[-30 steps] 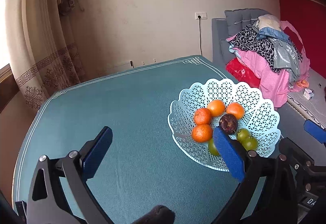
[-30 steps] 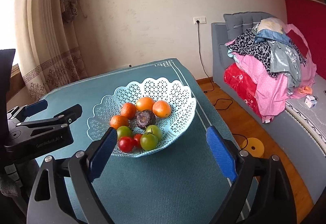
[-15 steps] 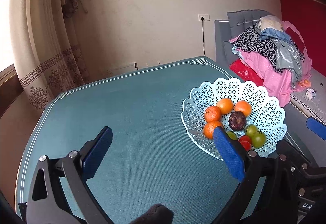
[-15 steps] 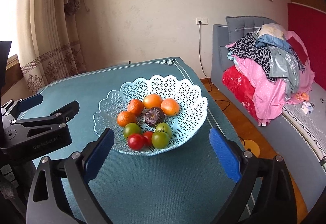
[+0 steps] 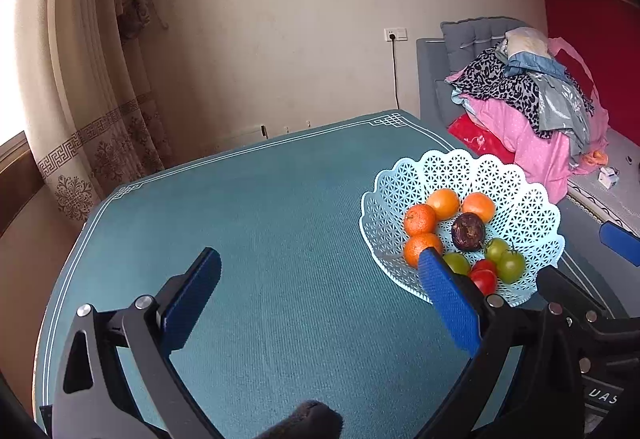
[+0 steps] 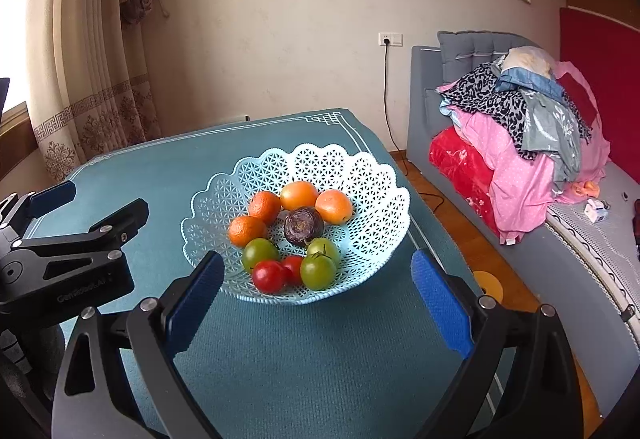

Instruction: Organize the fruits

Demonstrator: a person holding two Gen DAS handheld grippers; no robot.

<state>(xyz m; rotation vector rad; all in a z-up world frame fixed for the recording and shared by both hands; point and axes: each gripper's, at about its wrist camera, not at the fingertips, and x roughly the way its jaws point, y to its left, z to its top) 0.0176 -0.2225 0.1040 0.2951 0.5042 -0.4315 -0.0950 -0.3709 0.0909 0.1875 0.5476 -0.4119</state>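
Here's the round table (image 6: 280, 359) under its teal cloth, and the pale blue lattice basket (image 6: 360, 175) is our landmark. Behind the basket, a cream wall with a socket (image 6: 390, 38) and its cord hanging down; to the basket's right, a grey sofa (image 6: 424, 87) piled with clothes (image 6: 520, 143), pink and leopard print on top of a red blanket. Left of the basket, patterned curtains (image 6: 92, 87) by the window. Nothing on the cloth blocks the way to the basket.

Inside the basket: four oranges (image 6: 298, 195) along the back and left, a dark purple fruit (image 6: 303, 226) in the middle, three green tomatoes (image 6: 318, 271) and two red tomatoes (image 6: 269, 276) at the front rim.

The right gripper (image 6: 318, 303) hangs just in front of the basket, its blue pads (image 6: 440, 307) spread wide after just opening further, nothing between them. The left gripper (image 5: 316, 303) sits to the basket's left over bare cloth, pads wide apart too, empty; its right pad (image 5: 448, 303) overlaps the basket's near edge in its own view.
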